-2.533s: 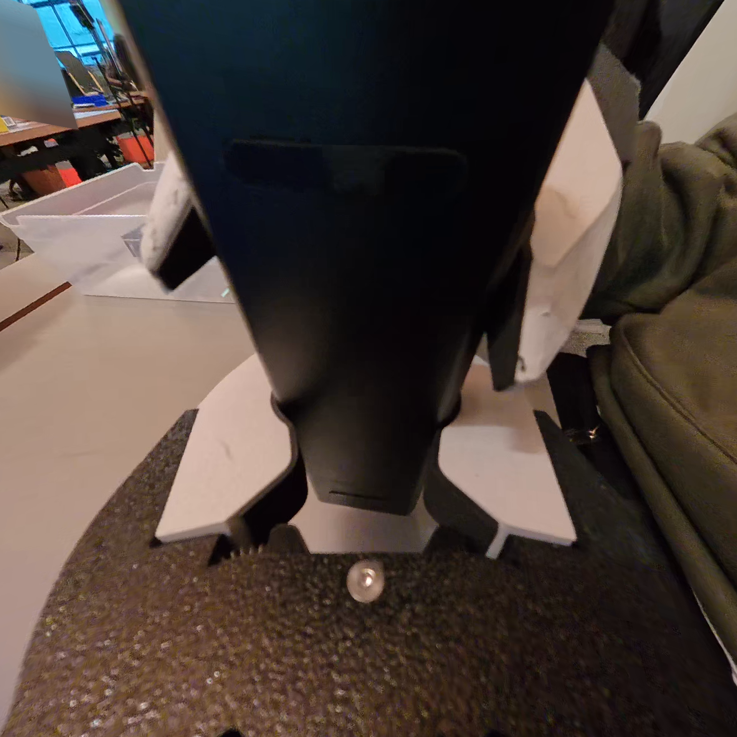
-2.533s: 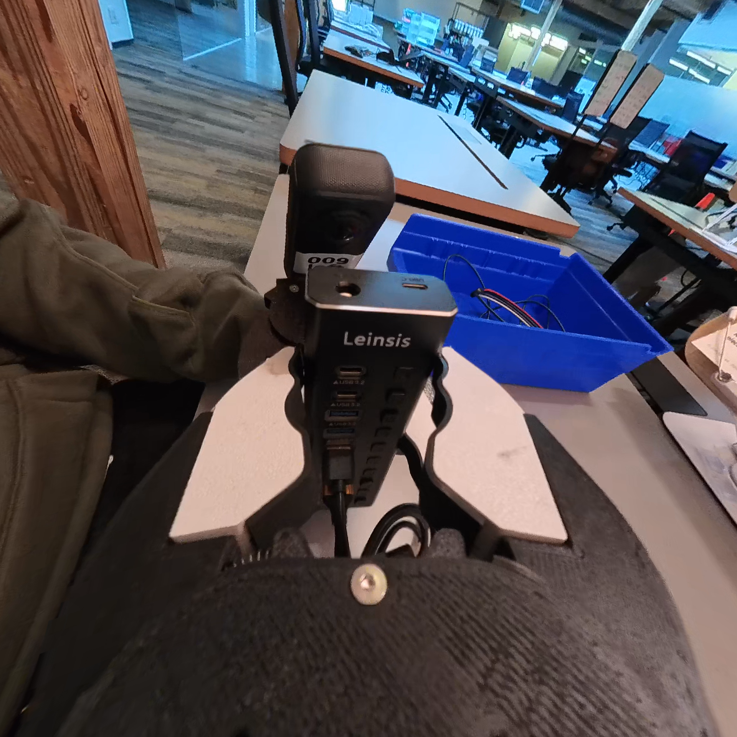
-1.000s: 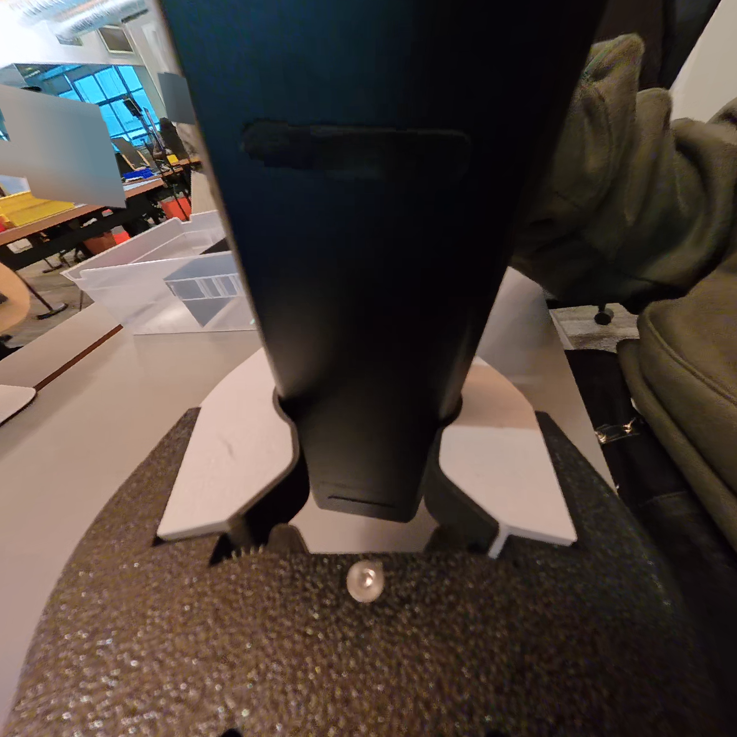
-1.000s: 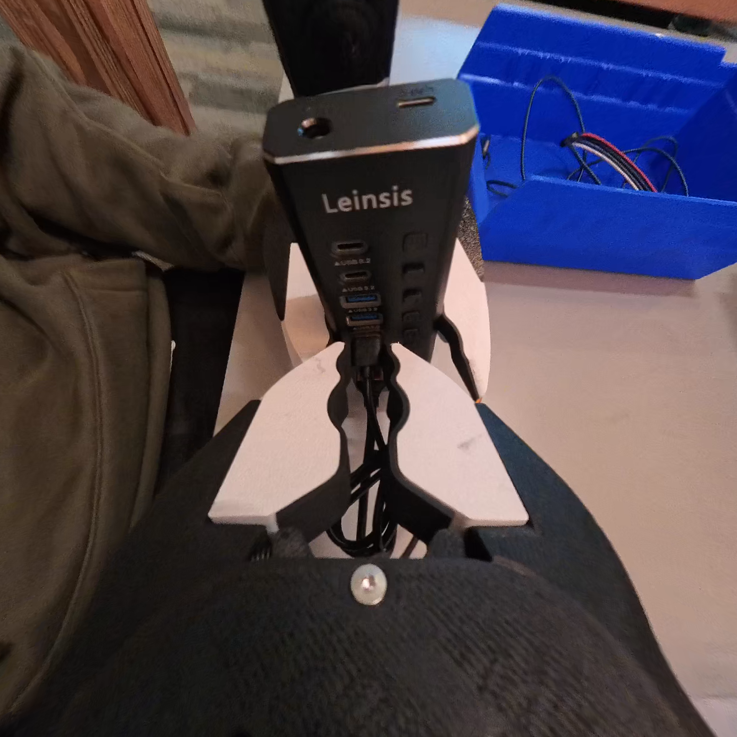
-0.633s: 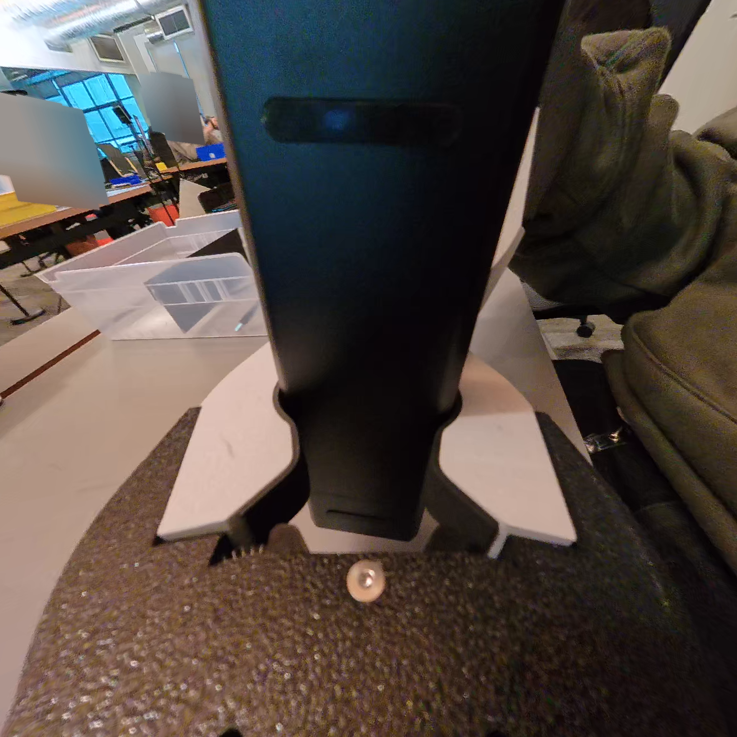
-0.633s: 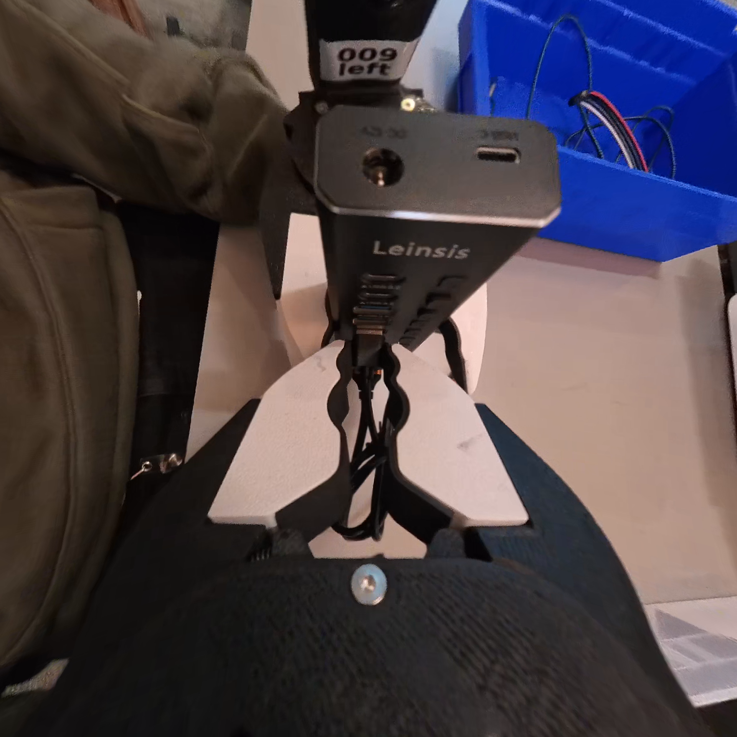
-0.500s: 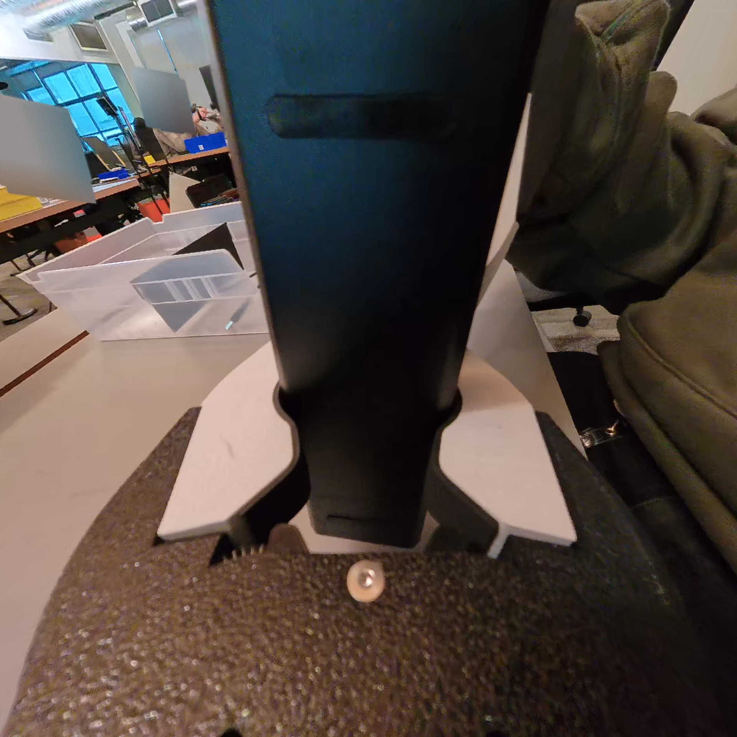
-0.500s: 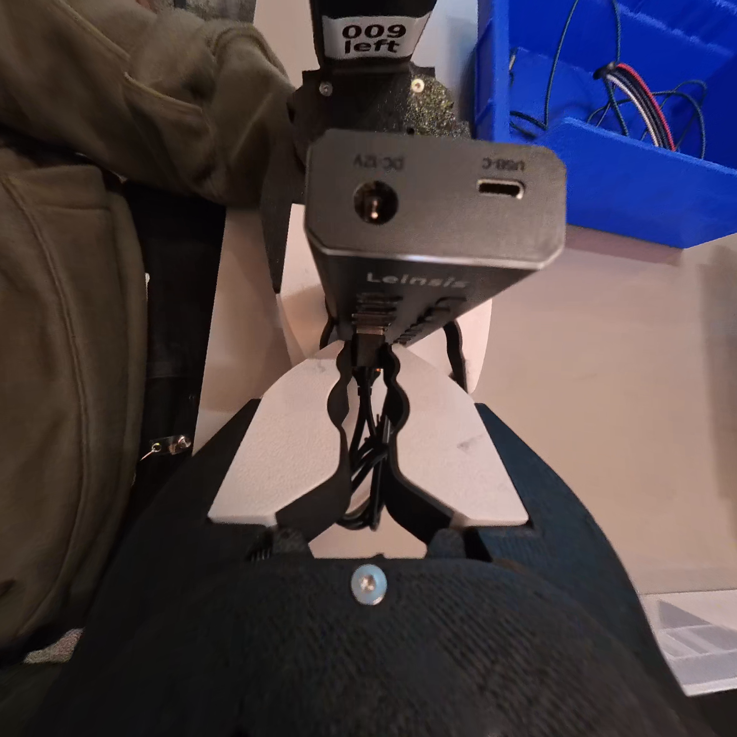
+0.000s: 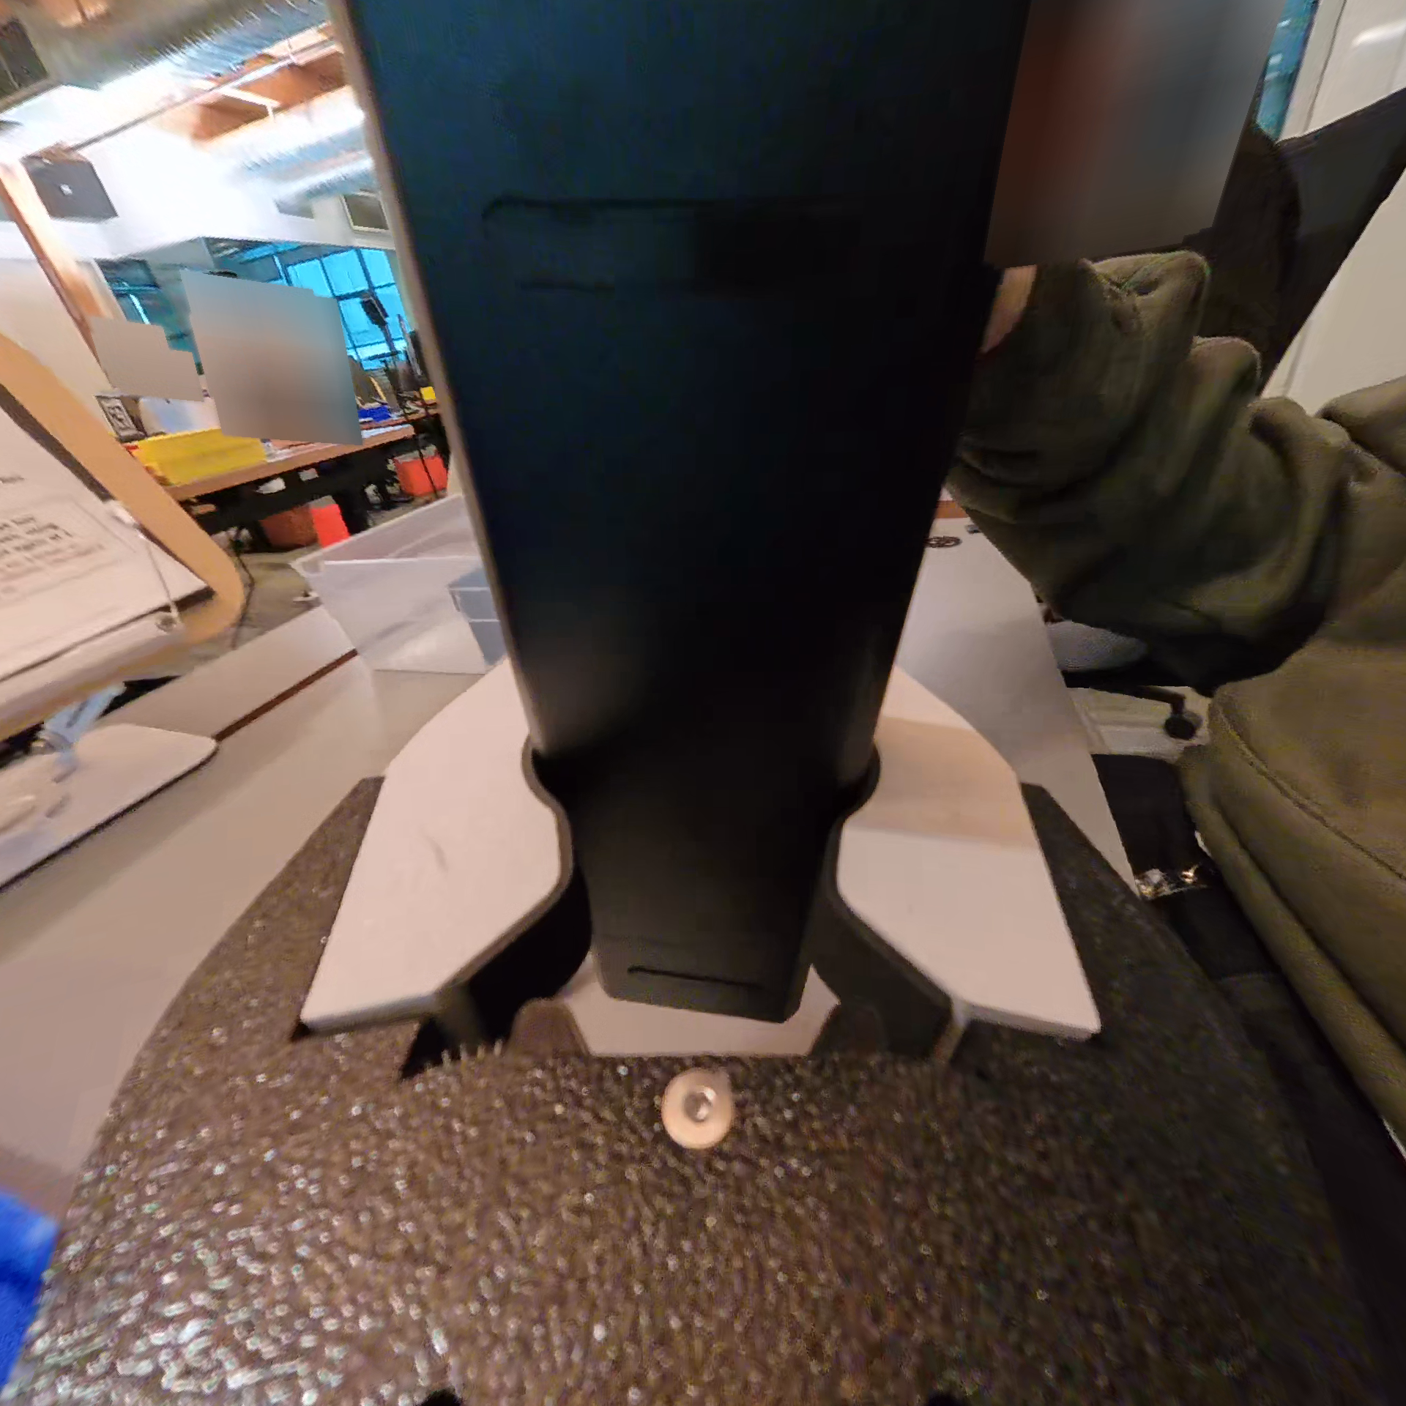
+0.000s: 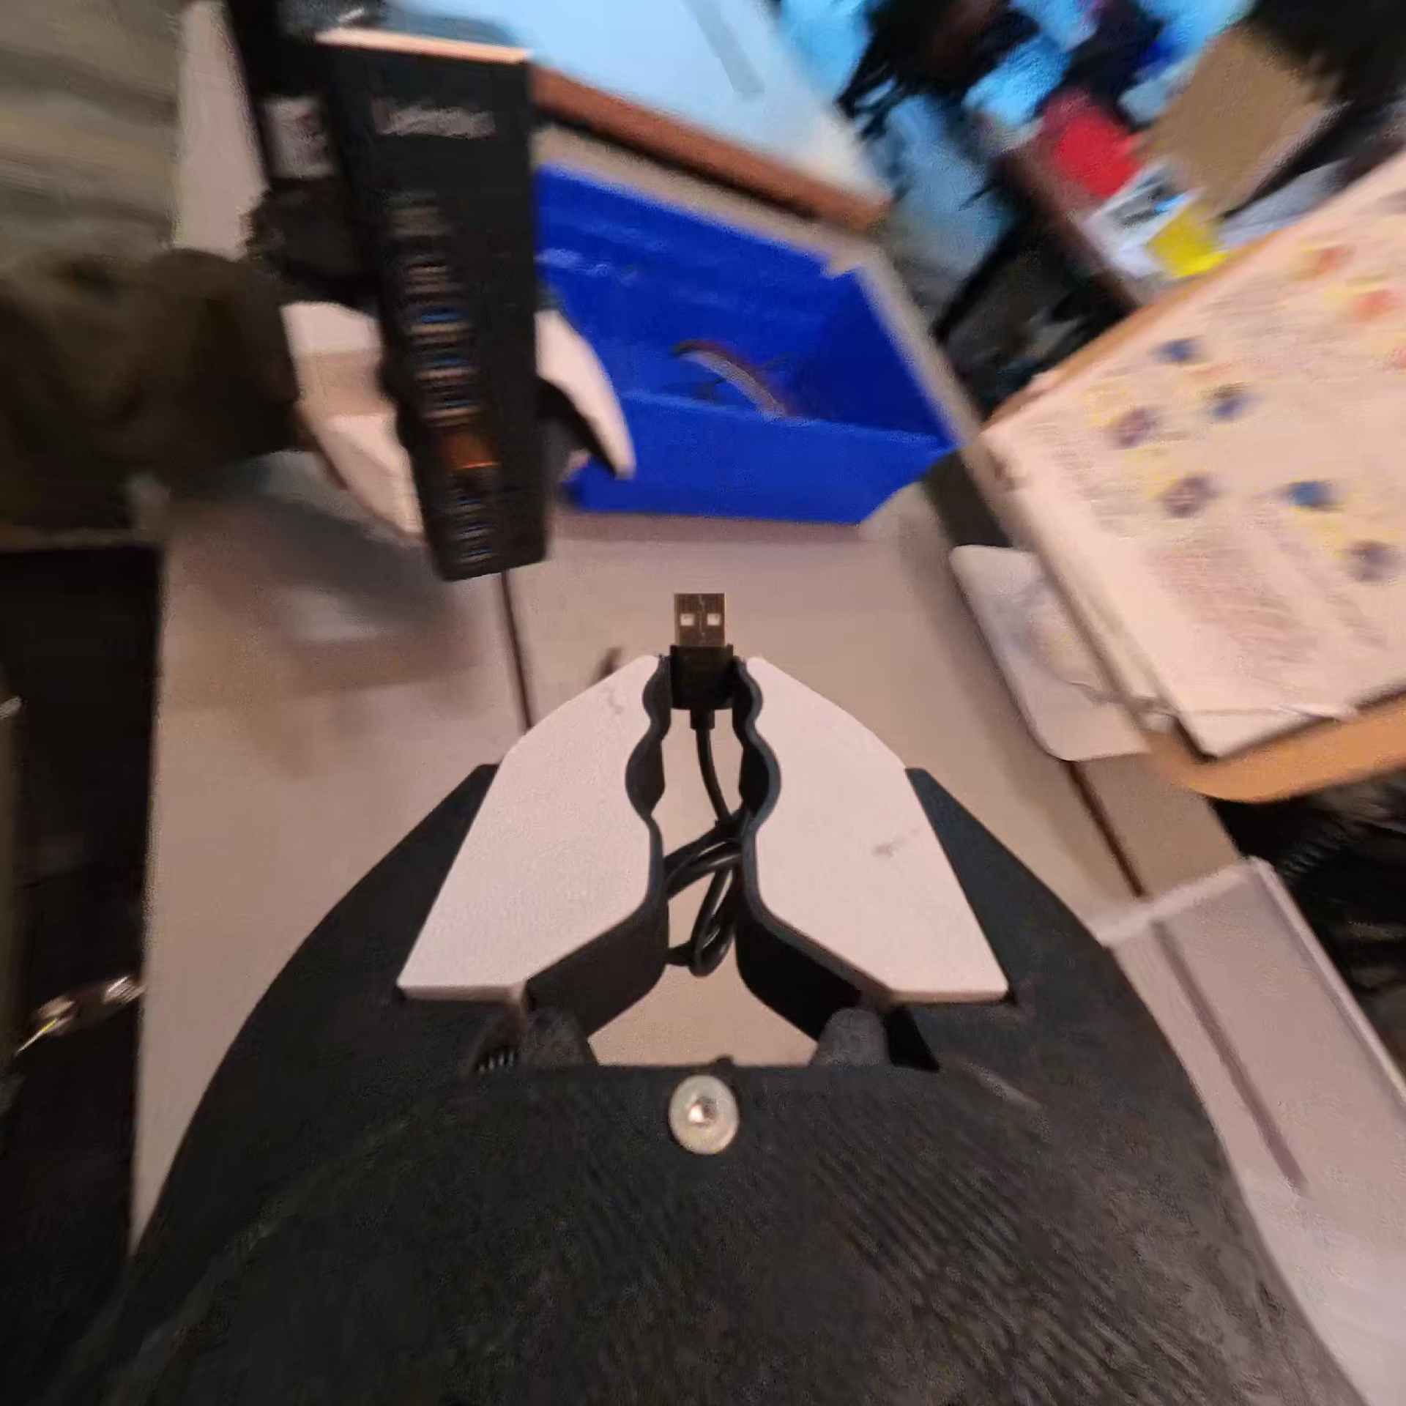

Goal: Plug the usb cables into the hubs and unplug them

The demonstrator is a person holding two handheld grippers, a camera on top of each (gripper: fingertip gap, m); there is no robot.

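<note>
My left gripper (image 9: 704,761) is shut on a black USB hub (image 9: 685,456) and holds it upright above the table, its plain back filling the left wrist view. The hub also shows, blurred, at the upper left of the right wrist view (image 10: 456,304), with a white left finger (image 10: 590,388) beside it. My right gripper (image 10: 700,666) is shut on the black USB-A plug (image 10: 700,620) of a cable (image 10: 711,860). The metal tip sticks out past the fingertips. The plug is apart from the hub, below and to its right. The cable loops back between the fingers.
A blue bin (image 10: 761,456) with loose wires stands on the grey table (image 10: 342,723) behind the hub. A tilted board with printed paper (image 10: 1217,456) is at the right. A clear plastic bin (image 9: 396,593) and an olive sleeve (image 9: 1141,494) show in the left wrist view.
The plug was seated in the hub; now it is out. My right gripper has pulled away down and right with the plug, and the hub sits farther off at upper left.
</note>
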